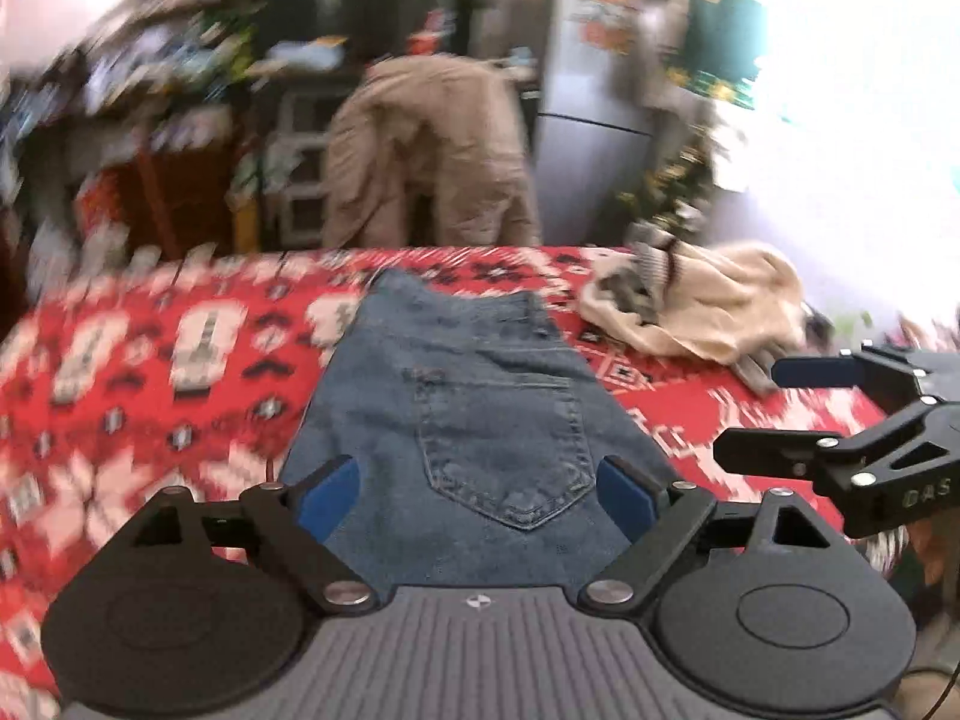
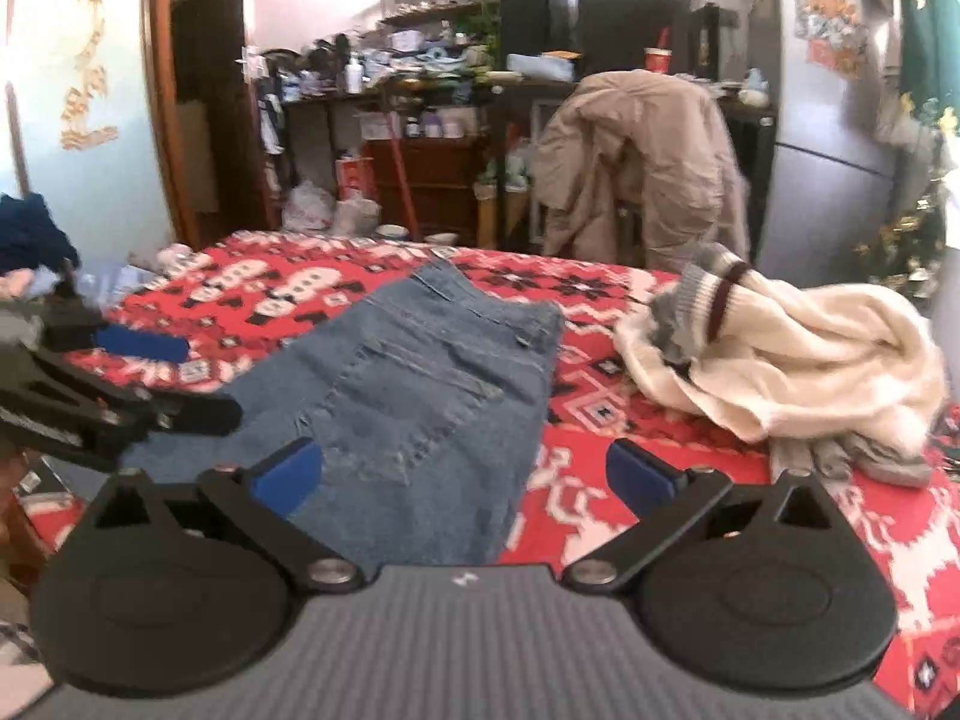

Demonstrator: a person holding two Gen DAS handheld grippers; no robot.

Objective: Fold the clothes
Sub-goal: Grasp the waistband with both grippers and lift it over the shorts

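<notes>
A pair of blue jeans (image 1: 456, 414) lies folded flat on the red patterned bedspread (image 1: 150, 396), back pocket up. My left gripper (image 1: 477, 495) hovers over the near end of the jeans, open, with nothing pinched between its blue pads. In the right wrist view the same jeans (image 2: 420, 396) stretch away from the camera, and my right gripper (image 2: 462, 480) stands wide open above their near right edge, holding nothing. Each gripper shows in the other's view: the right one (image 1: 774, 405) at the far right, the left one (image 2: 186, 378) at the far left, both open.
A crumpled cream sweater (image 2: 798, 348) with a grey striped cuff lies on the bedspread (image 2: 660, 420) right of the jeans. Behind the bed, a tan jacket (image 2: 642, 162) hangs over a chair, with cluttered shelves (image 2: 432, 60) and a grey fridge (image 2: 840, 138). Dark blue clothing (image 2: 30, 228) sits at far left.
</notes>
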